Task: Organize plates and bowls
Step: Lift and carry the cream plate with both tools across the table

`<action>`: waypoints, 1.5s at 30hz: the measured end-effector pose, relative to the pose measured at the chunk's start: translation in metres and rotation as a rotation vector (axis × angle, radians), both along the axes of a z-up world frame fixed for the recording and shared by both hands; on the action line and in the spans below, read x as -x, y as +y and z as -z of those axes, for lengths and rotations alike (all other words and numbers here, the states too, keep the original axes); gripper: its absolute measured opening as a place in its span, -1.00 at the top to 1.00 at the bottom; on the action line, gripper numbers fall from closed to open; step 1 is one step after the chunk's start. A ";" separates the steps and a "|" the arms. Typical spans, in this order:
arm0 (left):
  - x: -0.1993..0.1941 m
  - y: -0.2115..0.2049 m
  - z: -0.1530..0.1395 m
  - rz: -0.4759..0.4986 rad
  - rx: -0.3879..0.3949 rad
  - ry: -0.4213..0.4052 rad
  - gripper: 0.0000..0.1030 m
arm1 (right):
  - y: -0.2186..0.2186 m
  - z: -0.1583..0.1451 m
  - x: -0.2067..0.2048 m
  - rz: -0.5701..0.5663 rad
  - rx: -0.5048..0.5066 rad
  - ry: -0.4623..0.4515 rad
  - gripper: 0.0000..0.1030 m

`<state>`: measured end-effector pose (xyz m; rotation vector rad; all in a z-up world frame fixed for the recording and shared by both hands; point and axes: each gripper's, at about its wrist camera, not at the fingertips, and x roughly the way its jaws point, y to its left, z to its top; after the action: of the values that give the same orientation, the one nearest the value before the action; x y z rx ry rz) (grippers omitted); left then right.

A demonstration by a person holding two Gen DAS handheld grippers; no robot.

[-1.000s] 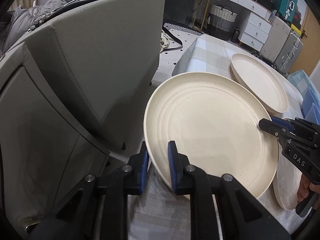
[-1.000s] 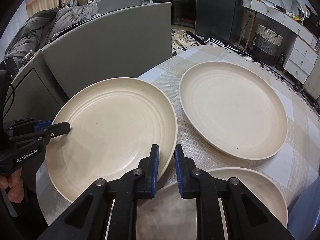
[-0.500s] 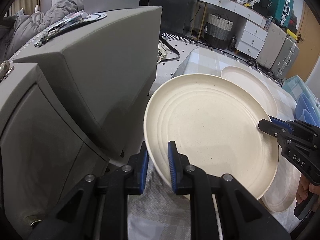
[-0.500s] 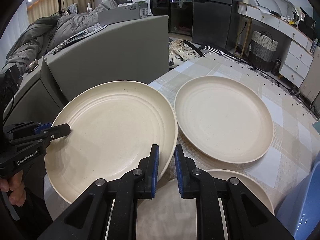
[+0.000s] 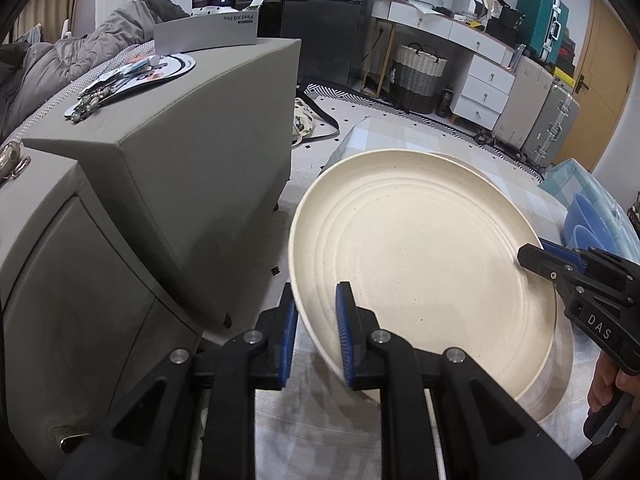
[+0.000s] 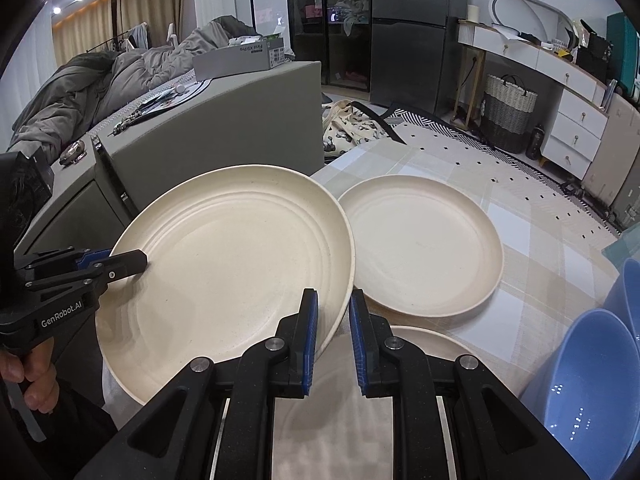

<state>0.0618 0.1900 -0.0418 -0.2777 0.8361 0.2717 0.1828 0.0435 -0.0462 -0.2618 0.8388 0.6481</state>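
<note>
A cream plate (image 5: 420, 256) is held in the air between both grippers, above the checked tablecloth. My left gripper (image 5: 316, 334) is shut on its near-left rim. My right gripper (image 6: 333, 332) is shut on the opposite rim of the same plate (image 6: 228, 260). In the left wrist view the right gripper (image 5: 536, 258) shows at the plate's right edge; in the right wrist view the left gripper (image 6: 120, 264) shows at its left edge. A second cream plate (image 6: 424, 248) lies on the table beyond. A third cream plate (image 6: 424, 340) lies under my right gripper.
Blue bowls (image 6: 592, 380) stand at the right on the table (image 6: 532, 224). A grey sofa (image 5: 160, 152) stands close on the left with a box (image 5: 208, 32) on it. A basket (image 6: 508, 108) and white drawers (image 6: 576, 132) stand further back.
Both grippers have lifted the held plate higher and carried it right. It now overlaps the second plate's edge. Blue bowls have come into view at the right.
</note>
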 end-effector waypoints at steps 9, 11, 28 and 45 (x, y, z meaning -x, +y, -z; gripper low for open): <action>-0.001 -0.019 -0.011 0.039 -0.006 -0.036 0.68 | -0.025 -0.019 0.011 0.035 -0.020 -0.029 0.69; -0.002 -0.024 -0.014 0.050 -0.006 -0.043 0.68 | -0.033 -0.022 0.014 0.045 -0.026 -0.032 0.69; -0.011 -0.062 -0.023 0.128 -0.009 -0.061 0.68 | -0.089 -0.038 0.029 0.113 -0.039 -0.063 0.69; -0.022 -0.099 -0.019 0.201 -0.015 -0.028 0.68 | -0.127 -0.032 0.034 0.174 -0.017 -0.039 0.68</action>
<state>0.0837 0.0913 -0.0228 -0.1816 0.8269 0.0863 0.1487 -0.0834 -0.0143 -0.1832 0.8085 0.4861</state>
